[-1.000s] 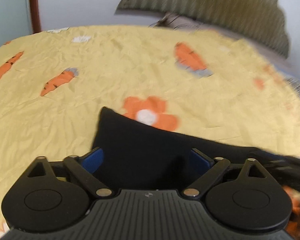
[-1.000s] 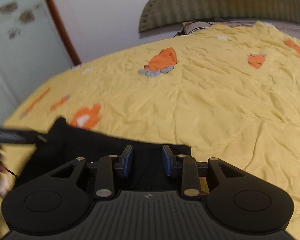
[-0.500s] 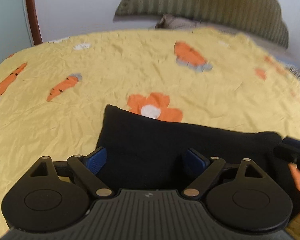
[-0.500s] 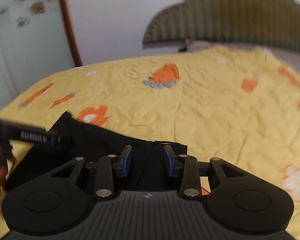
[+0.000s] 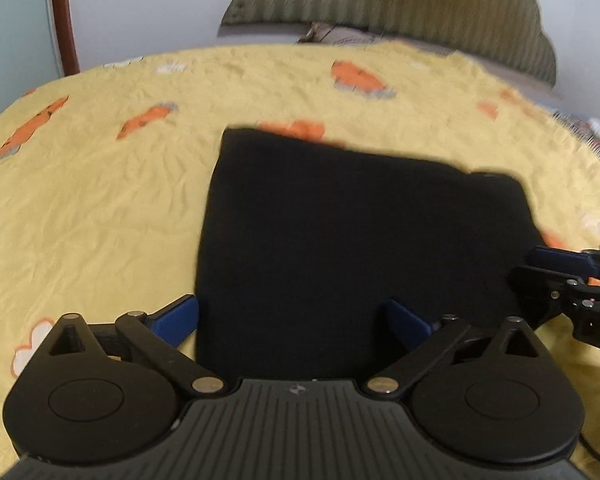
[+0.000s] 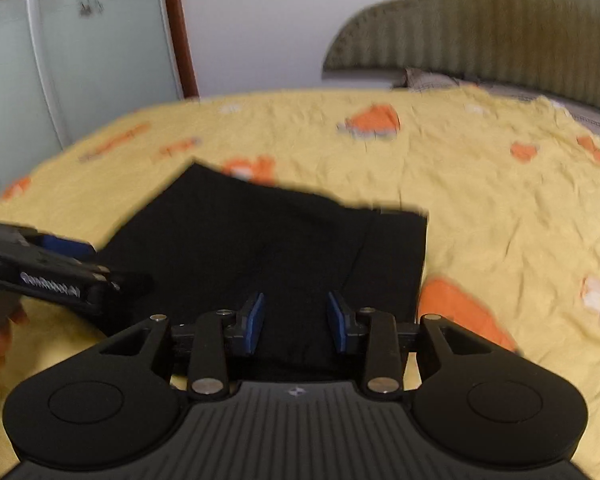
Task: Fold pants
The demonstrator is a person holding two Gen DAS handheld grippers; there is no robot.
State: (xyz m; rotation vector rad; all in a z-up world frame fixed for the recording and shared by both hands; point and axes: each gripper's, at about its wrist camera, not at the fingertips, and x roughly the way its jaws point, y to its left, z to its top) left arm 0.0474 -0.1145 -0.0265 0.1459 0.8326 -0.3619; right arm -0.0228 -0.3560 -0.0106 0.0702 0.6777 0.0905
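**Pants laid down, grip let go**

Since a second ago: pulled back from the pants (image 5: pixel 360 248), now showing as a fuller black slab on the sheet (image 5: pixel 100 208), its far edge hiding more of the orange flower. Left gripper (image 5: pixel 294 320) opening wide, blue pads (image 5: pixel 176 318) straddling the pants' near left edge, pressing nothing, probably to leave the fold undisturbed. Right gripper (image 6: pixel 296 322) over the pants' near edge, part open, gripping nothing visible. Folded small; likely near finished.
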